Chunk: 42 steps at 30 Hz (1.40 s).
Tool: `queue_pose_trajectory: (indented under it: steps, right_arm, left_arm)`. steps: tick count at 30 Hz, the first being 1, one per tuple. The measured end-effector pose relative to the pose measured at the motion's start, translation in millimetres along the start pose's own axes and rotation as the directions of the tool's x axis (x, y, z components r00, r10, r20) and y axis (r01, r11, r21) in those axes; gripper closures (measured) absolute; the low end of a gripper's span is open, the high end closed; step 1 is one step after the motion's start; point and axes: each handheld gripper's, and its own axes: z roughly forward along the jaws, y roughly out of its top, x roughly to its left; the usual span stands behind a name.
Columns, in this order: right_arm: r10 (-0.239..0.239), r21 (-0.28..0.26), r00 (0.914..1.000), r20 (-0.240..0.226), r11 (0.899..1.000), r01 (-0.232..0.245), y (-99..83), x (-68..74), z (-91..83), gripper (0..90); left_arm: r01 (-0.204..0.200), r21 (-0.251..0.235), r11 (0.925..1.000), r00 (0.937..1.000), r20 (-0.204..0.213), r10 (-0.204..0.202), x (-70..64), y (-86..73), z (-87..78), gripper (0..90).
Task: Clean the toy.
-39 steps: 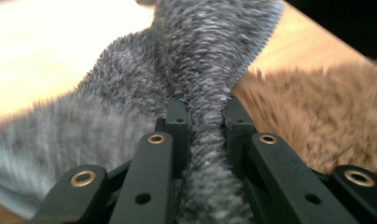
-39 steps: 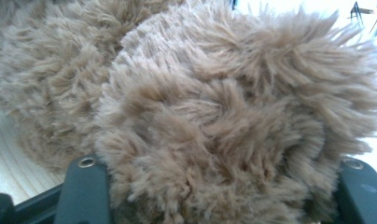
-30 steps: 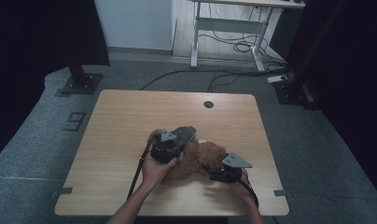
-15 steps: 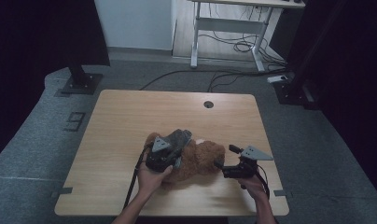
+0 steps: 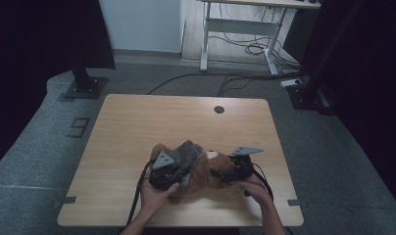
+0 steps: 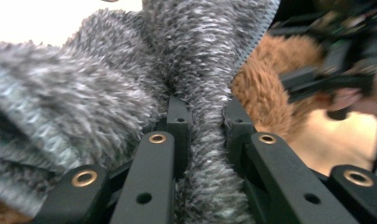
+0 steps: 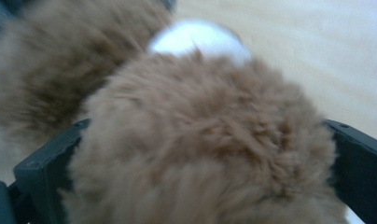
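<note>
- Far half of table (image 5: 186, 117) bare wood; free passage there, just a cable grommet (image 5: 219, 109) near the far edge.
- Near centre blocked: brown plush toy (image 5: 206, 172) with grey knit garment (image 5: 186, 152) bunched on it.
- Left gripper (image 5: 179, 171) and right gripper (image 5: 216, 173) crowd the toy from both sides, little gap between.
- Table's left and right margins open.
</note>
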Motion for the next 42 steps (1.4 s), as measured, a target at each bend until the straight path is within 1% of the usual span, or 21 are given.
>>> queue_pose_trajectory:
  steps: [1, 2, 3, 5, 6, 7, 10, 13, 16, 19, 20, 21, 23, 25, 28, 33, 34, 36, 39, 41, 42]
  right_arm:
    - [0.019, 0.004, 0.9998, -0.008, 1.000, -0.019, -3.3, -1.2, 0.5, 0.0]
    - [0.019, 0.004, 0.9998, -0.008, 1.000, -0.019, -3.3, -1.2, 0.5, 0.0]
    - [0.047, -0.002, 0.9986, -0.023, 0.999, -0.047, -11.4, -3.4, 0.6, 2.1]
    - [0.052, -0.013, 0.9982, -0.029, 0.999, -0.052, -15.0, -2.9, -0.7, 6.6]
    - [0.052, -0.013, 0.9982, -0.029, 0.999, -0.052, -15.0, -2.9, -0.7, 6.6]
    - [0.044, -0.018, 0.9987, -0.025, 0.999, -0.045, -17.0, -1.7, -2.4, 12.0]
    - [0.045, -0.020, 0.9987, -0.024, 0.999, -0.045, -18.5, -1.8, -3.6, 16.3]
    - [0.039, -0.029, 0.9990, -0.024, 0.999, -0.040, -19.2, -0.1, -3.9, 20.5]
    - [0.034, -0.044, 0.9991, -0.024, 0.998, -0.035, -21.2, 1.7, -4.5, 24.1]
    - [0.022, -0.063, 0.9992, -0.035, 0.998, -0.024, -24.0, 3.1, -5.9, 28.3]
    - [0.015, -0.069, 0.9990, -0.041, 0.997, -0.018, -24.8, 3.2, -6.5, 29.8]
    - [0.012, -0.070, 0.9989, -0.046, 0.997, -0.015, -25.2, 3.6, -7.0, 31.0]
    - [0.002, -0.073, 0.9990, -0.044, 0.997, -0.005, -25.2, 4.6, -7.3, 32.7]
    - [-0.006, -0.076, 0.9991, -0.042, 0.997, 0.003, -24.8, 5.5, -7.6, 34.8]
    - [-0.005, -0.087, 0.9993, -0.038, 0.996, 0.001, -24.7, 5.5, -7.7, 38.2]
    - [-0.010, -0.137, 0.9999, -0.010, 0.991, 0.009, -22.9, 10.8, -7.6, 44.1]
    - [-0.010, -0.137, 0.9999, -0.010, 0.991, 0.009, -22.9, 10.8, -7.6, 44.1]
    - [-0.019, -0.172, 0.9997, 0.016, 0.985, 0.021, -18.4, 13.5, -7.5, 47.0]
    - [-0.038, -0.215, 0.9982, 0.046, 0.975, 0.047, -10.6, 18.9, -5.1, 48.9]
    - [-0.059, -0.254, 0.9966, 0.058, 0.964, 0.072, -2.4, 25.6, -1.9, 49.5]
    - [-0.059, -0.254, 0.9966, 0.058, 0.964, 0.072, -2.4, 25.6, -1.9, 49.5]
  left_arm:
    - [0.003, -0.003, 1.0000, 1.0000, 0.007, -0.003, -0.2, 0.2, -2.4, 76.8]
    - [0.003, -0.003, 1.0000, 1.0000, 0.007, -0.003, -0.2, 0.2, -2.4, 76.7]
    - [0.001, -0.017, 0.9999, 1.0000, -0.004, -0.001, 0.3, 1.5, -9.2, 76.6]
    - [-0.012, -0.031, 0.9994, 0.9987, -0.049, 0.010, 4.2, 3.3, -17.7, 76.4]
    - [-0.012, -0.031, 0.9994, 0.9987, -0.049, 0.010, 4.2, 3.3, -17.7, 76.3]
    - [0.006, -0.034, 0.9994, 0.9968, -0.080, -0.008, 14.4, 4.7, -27.1, 76.2]
    - [0.038, -0.018, 0.9991, 0.9916, -0.123, -0.040, 31.8, 1.9, -38.0, 76.0]
    - [0.055, 0.008, 0.9985, 0.9888, -0.139, -0.053, 42.1, -5.6, -42.1, 75.8]
    - [0.074, 0.015, 0.9972, 0.9860, -0.151, -0.071, 47.8, -10.8, -44.5, 75.7]
    - [0.114, 0.040, 0.9927, 0.9835, -0.146, -0.107, 55.9, -12.3, -43.9, 75.3]
    - [0.114, 0.040, 0.9927, 0.9835, -0.146, -0.107, 55.9, -12.3, -43.9, 75.3]
    - [0.125, 0.071, 0.9896, 0.9846, -0.131, -0.115, 58.1, -12.0, -41.0, 75.4]
    - [0.111, 0.097, 0.9891, 0.9862, -0.134, -0.097, 54.4, -11.3, -35.8, 75.9]
    - [0.090, 0.103, 0.9906, 0.9876, -0.138, -0.075, 47.5, -9.9, -30.5, 76.6]
    - [0.082, 0.086, 0.9929, 0.9887, -0.133, -0.070, 41.1, -8.0, -25.4, 77.2]
    - [0.119, 0.044, 0.9919, 0.9891, -0.093, -0.114, 40.5, -5.6, -20.5, 77.5]
    - [0.119, 0.044, 0.9919, 0.9891, -0.093, -0.114, 40.5, -5.6, -20.5, 77.5]
    - [0.122, 0.036, 0.9918, 0.9892, -0.086, -0.119, 40.8, -2.7, -19.7, 77.5]
    - [0.131, 0.000, 0.9914, 0.9905, -0.043, -0.131, 42.4, 10.8, -18.5, 77.5]
    - [0.117, -0.019, 0.9930, 0.9922, -0.042, -0.118, 41.1, 19.0, -15.6, 77.5]
    - [0.117, -0.019, 0.9930, 0.9922, -0.042, -0.118, 41.1, 19.0, -15.6, 77.5]
